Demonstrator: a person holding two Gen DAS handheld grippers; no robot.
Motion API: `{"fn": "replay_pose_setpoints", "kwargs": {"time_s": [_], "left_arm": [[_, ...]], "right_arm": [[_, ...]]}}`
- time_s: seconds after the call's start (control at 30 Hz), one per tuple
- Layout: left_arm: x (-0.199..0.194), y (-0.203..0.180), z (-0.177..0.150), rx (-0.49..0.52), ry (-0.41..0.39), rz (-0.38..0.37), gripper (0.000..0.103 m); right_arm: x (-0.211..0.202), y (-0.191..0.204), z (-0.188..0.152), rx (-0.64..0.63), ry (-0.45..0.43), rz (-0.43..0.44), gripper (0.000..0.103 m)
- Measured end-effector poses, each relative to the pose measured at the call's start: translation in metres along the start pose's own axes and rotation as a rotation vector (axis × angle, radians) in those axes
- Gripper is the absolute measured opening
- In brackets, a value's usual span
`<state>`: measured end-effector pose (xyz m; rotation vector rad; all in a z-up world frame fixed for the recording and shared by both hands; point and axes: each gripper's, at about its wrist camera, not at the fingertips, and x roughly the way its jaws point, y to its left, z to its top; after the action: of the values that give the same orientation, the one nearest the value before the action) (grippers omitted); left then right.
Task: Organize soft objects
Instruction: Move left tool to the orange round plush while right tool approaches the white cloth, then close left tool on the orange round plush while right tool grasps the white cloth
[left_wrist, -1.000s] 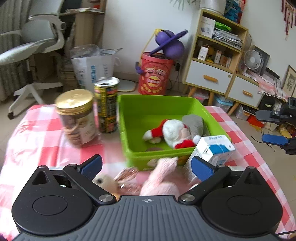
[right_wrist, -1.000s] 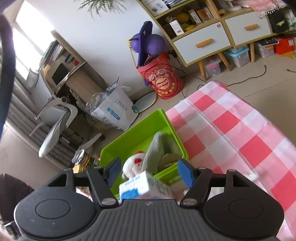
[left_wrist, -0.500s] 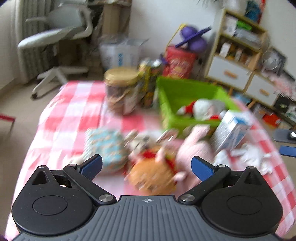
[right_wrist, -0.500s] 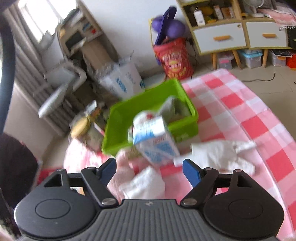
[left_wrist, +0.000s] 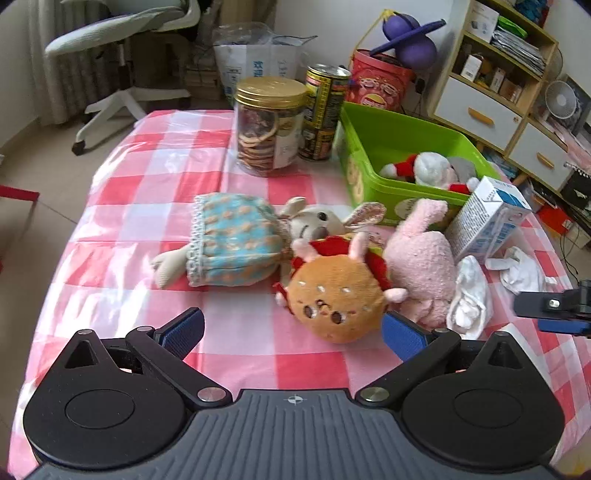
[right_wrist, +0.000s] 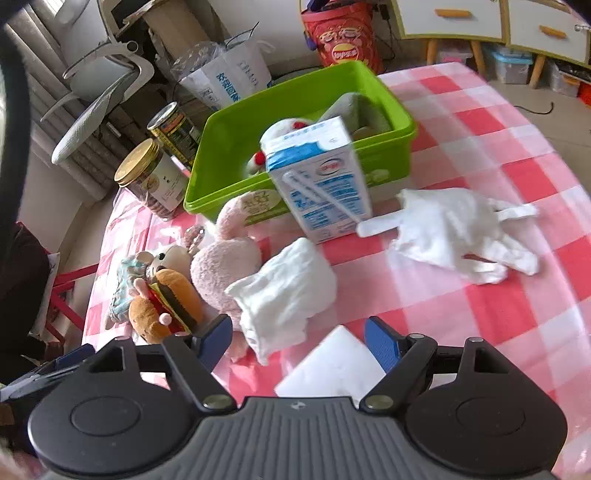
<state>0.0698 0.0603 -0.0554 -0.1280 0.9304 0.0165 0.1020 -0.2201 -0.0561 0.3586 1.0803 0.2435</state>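
The left gripper stands open and empty, the burger plush at its one o'clock, touching the pink rabbit. It looks light and squashy, so pinch its round middle. The right gripper has just been opening; the white cloth, perhaps just short of its pads, lies at twelve.

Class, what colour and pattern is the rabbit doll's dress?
The dress is light blue with orange dots and white lace trim, clearest in the left wrist view.
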Motion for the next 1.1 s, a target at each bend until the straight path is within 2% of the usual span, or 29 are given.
{"fn": "replay_pose_setpoints", "kwargs": {"time_s": [0.13, 0.33, 0.6, 0.83, 0.97, 1.1], "left_arm": [[0.01, -0.008, 0.001, 0.003, 0.011, -0.015, 0.097], [0.021, -0.019, 0.002, 0.01, 0.005, -0.047, 0.095], [0.029, -0.026, 0.003, 0.032, 0.024, -0.053, 0.087], [0.034, -0.025, 0.006, 0.038, -0.011, -0.063, 0.081], [0.039, -0.024, 0.006, 0.044, -0.023, -0.062, 0.076], [0.041, -0.019, 0.01, 0.002, -0.024, -0.062, 0.072]], "right_arm": [[0.017, 0.005, 0.004, 0.053, 0.033, 0.027, 0.053], [0.035, 0.003, 0.011, 0.141, 0.03, 0.024, 0.052], [0.049, 0.004, 0.015, 0.171, 0.04, 0.013, 0.041], [0.055, 0.003, 0.015, 0.182, 0.031, 0.013, 0.033], [0.055, 0.002, 0.015, 0.177, 0.025, 0.013, 0.025], [0.055, -0.004, 0.011, 0.202, 0.026, 0.024, 0.005]]}}
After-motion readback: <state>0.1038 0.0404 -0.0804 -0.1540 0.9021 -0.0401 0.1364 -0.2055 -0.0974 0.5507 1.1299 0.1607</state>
